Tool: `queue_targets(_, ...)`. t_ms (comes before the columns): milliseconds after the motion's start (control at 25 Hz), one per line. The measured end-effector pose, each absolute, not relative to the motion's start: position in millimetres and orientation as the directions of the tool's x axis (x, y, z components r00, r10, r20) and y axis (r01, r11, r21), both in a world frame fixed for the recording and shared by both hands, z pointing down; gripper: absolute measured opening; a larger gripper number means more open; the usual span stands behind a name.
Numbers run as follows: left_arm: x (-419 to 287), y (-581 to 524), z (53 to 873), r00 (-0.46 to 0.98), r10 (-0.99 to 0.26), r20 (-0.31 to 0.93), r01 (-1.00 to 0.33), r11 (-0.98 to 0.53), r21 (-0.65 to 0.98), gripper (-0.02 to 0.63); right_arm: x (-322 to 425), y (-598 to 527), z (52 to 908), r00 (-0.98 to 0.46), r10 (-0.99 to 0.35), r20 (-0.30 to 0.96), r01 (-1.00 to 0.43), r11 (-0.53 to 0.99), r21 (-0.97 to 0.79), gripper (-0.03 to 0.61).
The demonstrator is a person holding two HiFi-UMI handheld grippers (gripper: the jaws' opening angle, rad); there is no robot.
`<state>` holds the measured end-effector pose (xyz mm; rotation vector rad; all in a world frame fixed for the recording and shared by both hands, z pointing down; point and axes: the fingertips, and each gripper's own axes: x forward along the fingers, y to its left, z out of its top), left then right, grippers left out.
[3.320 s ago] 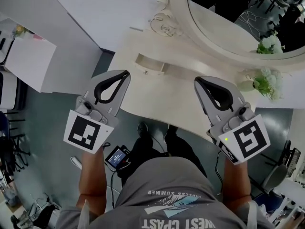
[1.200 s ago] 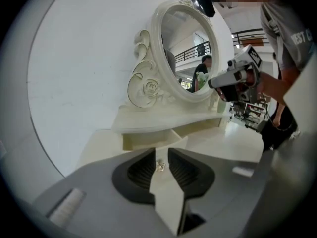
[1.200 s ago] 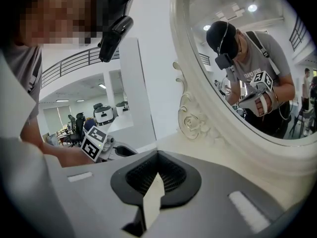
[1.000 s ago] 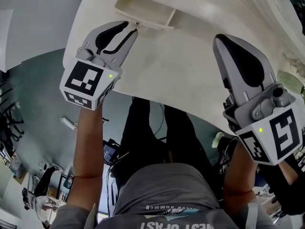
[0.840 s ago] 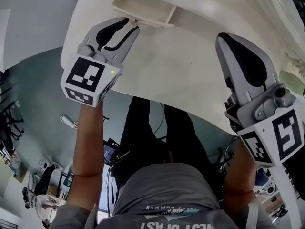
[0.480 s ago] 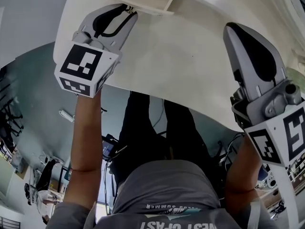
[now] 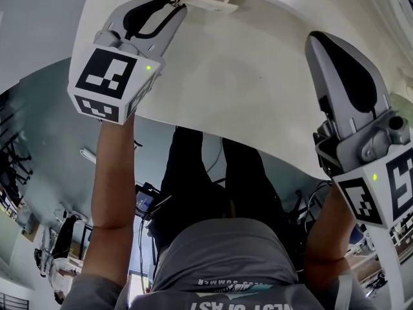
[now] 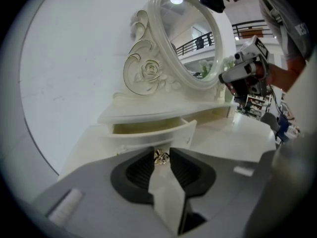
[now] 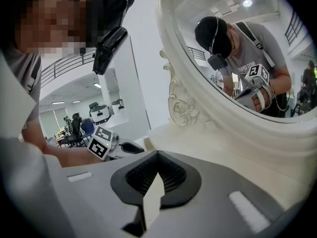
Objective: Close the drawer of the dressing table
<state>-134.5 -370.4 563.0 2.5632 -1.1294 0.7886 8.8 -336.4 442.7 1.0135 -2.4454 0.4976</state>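
A cream-white dressing table [image 7: 251, 89] with a smooth top and a rounded front edge carries a low raised shelf [image 8: 163, 114] along its back. Under that shelf a shallow cream drawer [image 8: 154, 131] with a bowed front stands pulled out over the top. Its inside shows pale yellow, and a small metallic knob [image 8: 161, 156] sits on its front. On the shelf an oval mirror [image 8: 190, 38] stands upright in a white frame carved with scrolls and a rose.
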Motion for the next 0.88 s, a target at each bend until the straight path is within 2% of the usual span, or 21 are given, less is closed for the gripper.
queue_targets(880,-141,-406,571,0.559,-0.597,0.576,-0.715,-0.698,-0.029,0.092,14,-341,444,-0.609,-0.604,0.513,-0.759,0.632,-0.157,0.002)
